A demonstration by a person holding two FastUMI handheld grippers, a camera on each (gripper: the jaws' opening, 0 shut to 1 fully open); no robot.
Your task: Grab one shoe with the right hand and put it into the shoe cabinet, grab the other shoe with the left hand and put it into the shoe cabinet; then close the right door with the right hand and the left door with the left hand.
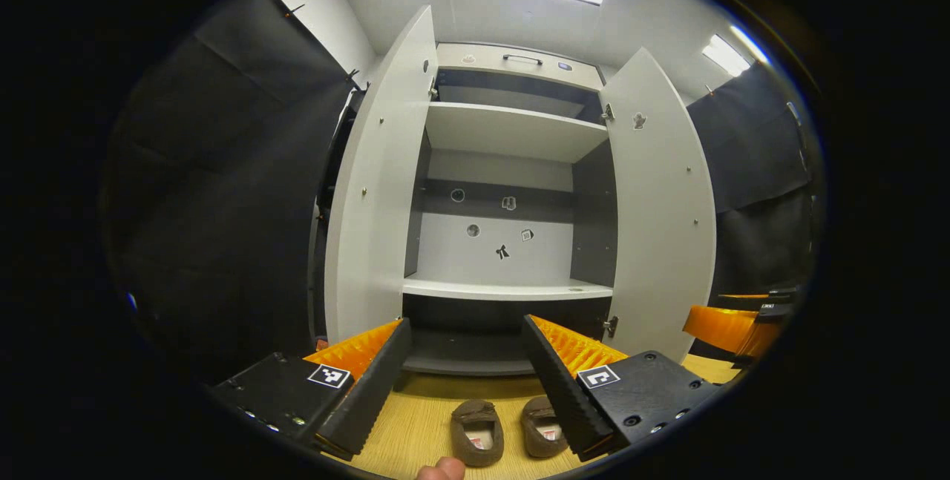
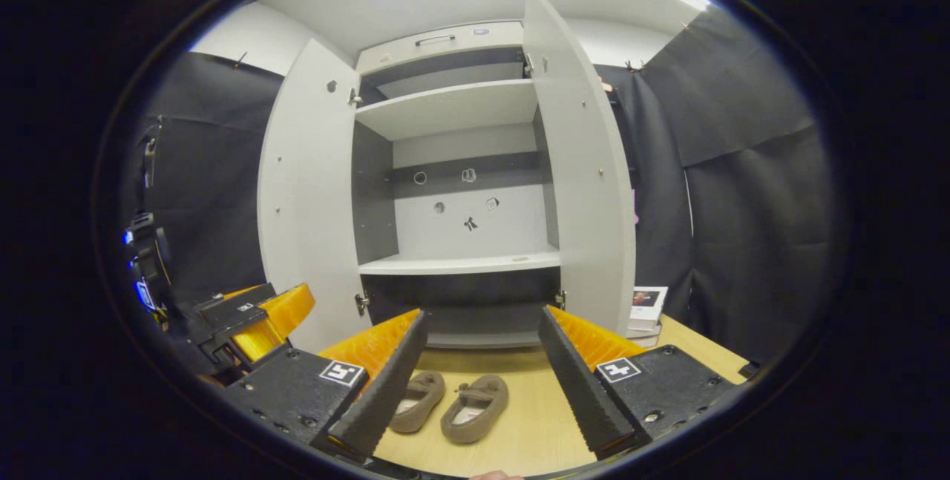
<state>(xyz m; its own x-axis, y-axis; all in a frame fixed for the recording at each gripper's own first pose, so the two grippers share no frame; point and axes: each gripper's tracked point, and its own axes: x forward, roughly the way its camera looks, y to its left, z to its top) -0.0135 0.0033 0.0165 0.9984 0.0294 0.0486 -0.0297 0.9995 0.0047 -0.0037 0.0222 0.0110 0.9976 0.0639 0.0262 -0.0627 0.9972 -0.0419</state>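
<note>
Facing cabinet: we see the shoe cabinet (image 1: 512,191) at frame centre, left door (image 1: 378,191) and right door (image 1: 660,213) swung wide.
Shoes: two brown shoes (image 2: 453,402) side by side on the wooden floor (image 2: 534,421), low centre.
Left gripper (image 1: 467,383): spread wide, empty, shoes showing between its fingers.
Right gripper (image 2: 475,383): spread wide, empty, likewise.
</note>
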